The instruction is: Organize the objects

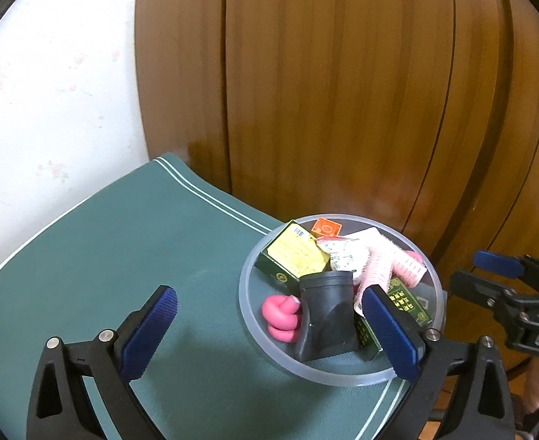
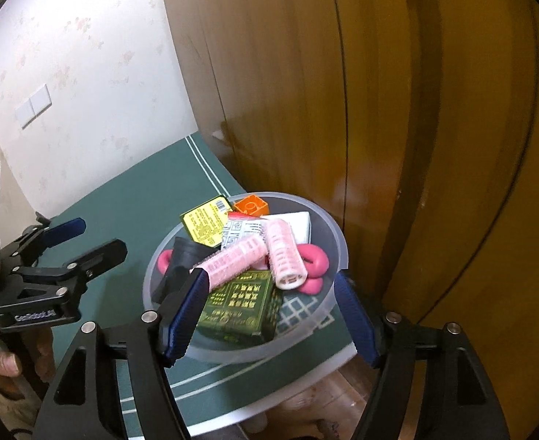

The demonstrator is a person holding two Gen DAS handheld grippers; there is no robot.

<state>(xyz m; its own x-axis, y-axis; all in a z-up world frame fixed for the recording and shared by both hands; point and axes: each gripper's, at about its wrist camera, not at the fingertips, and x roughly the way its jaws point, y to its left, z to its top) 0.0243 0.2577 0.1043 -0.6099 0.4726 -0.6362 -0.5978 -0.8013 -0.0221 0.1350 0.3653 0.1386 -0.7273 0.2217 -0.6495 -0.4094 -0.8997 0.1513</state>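
Observation:
A clear plastic bowl (image 1: 249,315) (image 2: 337,242) sits at the green mat's right corner. It holds a black funnel-shaped piece (image 1: 326,319) (image 2: 181,256), green boxes (image 1: 291,256) (image 2: 240,304), pink hair rollers (image 1: 398,264) (image 2: 284,256), a pink knotted toy (image 1: 280,311) (image 2: 315,260), an orange block (image 1: 326,227) (image 2: 251,205) and a white packet (image 2: 299,227). My left gripper (image 1: 269,326) is open and empty over the bowl's near left edge. My right gripper (image 2: 269,311) is open and empty, its fingers straddling the bowl's near side.
A green mat with white border lines (image 1: 123,249) (image 2: 141,198) covers the table. A wooden cabinet (image 1: 324,91) (image 2: 398,110) stands right behind the bowl. A white papered wall (image 1: 49,91) is at the left. The table edge (image 2: 269,388) lies just below the bowl.

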